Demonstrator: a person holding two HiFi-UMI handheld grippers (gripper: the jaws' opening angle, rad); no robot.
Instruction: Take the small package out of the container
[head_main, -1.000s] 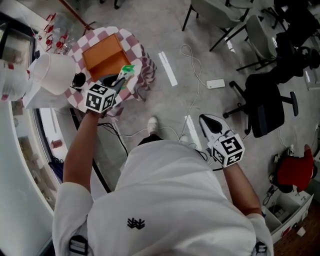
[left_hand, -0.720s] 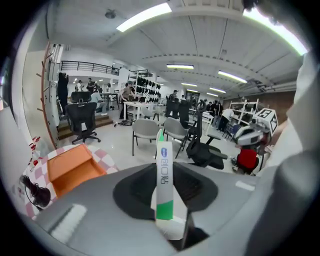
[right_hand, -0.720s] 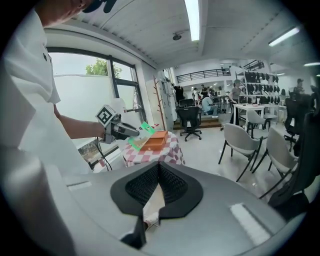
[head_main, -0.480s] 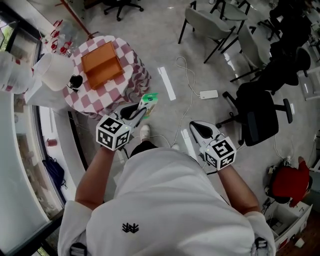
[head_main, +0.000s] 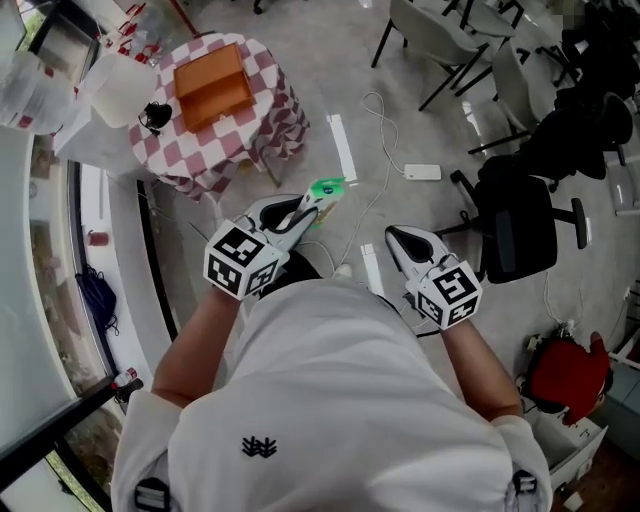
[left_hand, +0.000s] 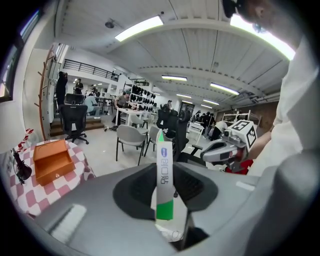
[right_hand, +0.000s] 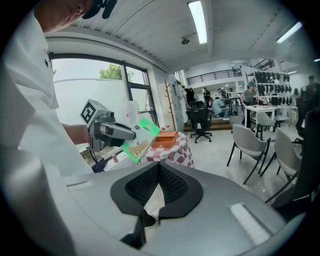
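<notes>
My left gripper (head_main: 308, 204) is shut on a small green and white package (head_main: 326, 187), held in front of the person's body above the floor. Seen along the left jaws, the package (left_hand: 164, 180) stands edge-on and upright between the pads. The orange box (head_main: 212, 83) sits on the checked round table (head_main: 262, 125), well away from the package. My right gripper (head_main: 403, 241) hangs at the person's right with its jaws together and nothing in them. From the right gripper view, the left gripper (right_hand: 112, 131) carries the package (right_hand: 141, 139) in front of the orange box (right_hand: 167, 138).
A white tub (head_main: 125, 77) and a black object (head_main: 154, 117) share the table with the box. On the floor lie a cable and a white power strip (head_main: 422, 172). Office chairs (head_main: 520, 220) stand at the right. A glass wall runs along the left.
The left gripper has come away from the orange box with the package and drawn back toward the body. The table now lies farther off at the upper left. The right gripper has hardly moved.
</notes>
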